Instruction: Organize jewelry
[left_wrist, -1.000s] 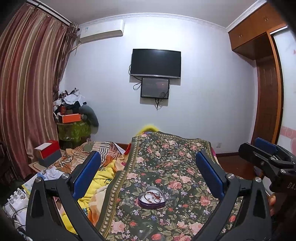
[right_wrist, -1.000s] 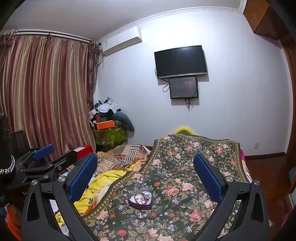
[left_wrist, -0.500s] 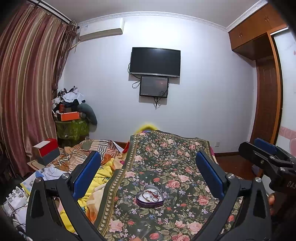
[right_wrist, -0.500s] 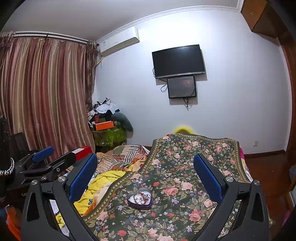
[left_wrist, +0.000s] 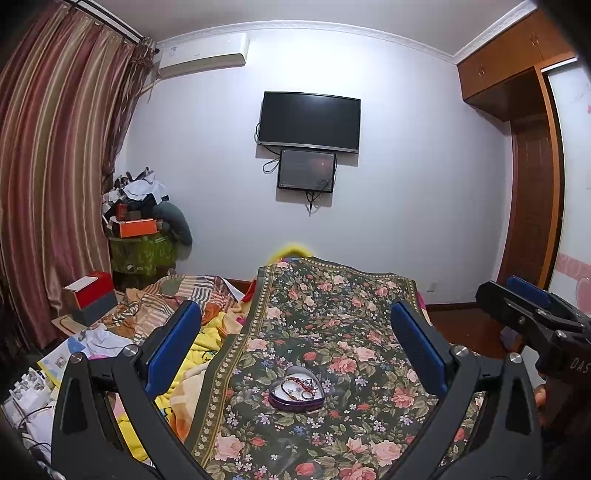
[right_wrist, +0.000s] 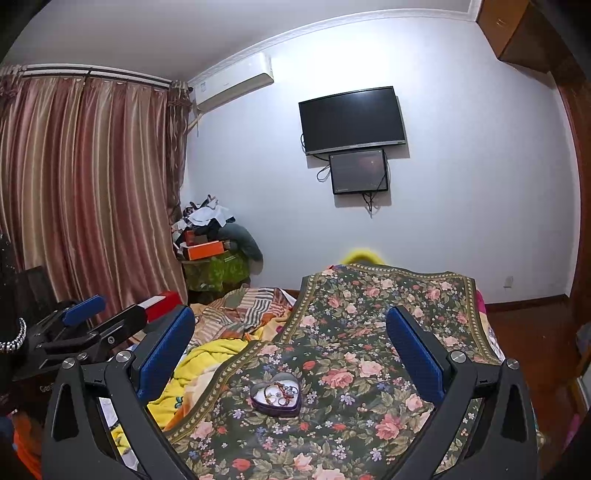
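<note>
With both your left gripper (left_wrist: 295, 343) and right gripper (right_wrist: 290, 341) spread wide and empty above the heart tin (left_wrist: 296, 394) on the floral cloth (left_wrist: 354, 332), a hard descent could tip it, scattering the jewelry (right_wrist: 280, 392).

Small jewelry pieces (left_wrist: 297, 386) in the heart-shaped tin (left_wrist: 295, 400) too tiny to tell apart.

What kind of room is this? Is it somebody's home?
Most likely a bedroom in a home. A bed covered with a floral blanket fills the foreground, a television hangs on the wall with an air conditioner nearby, and striped curtains cover the window side. A heart-shaped jewelry box sits on the bed.
</note>
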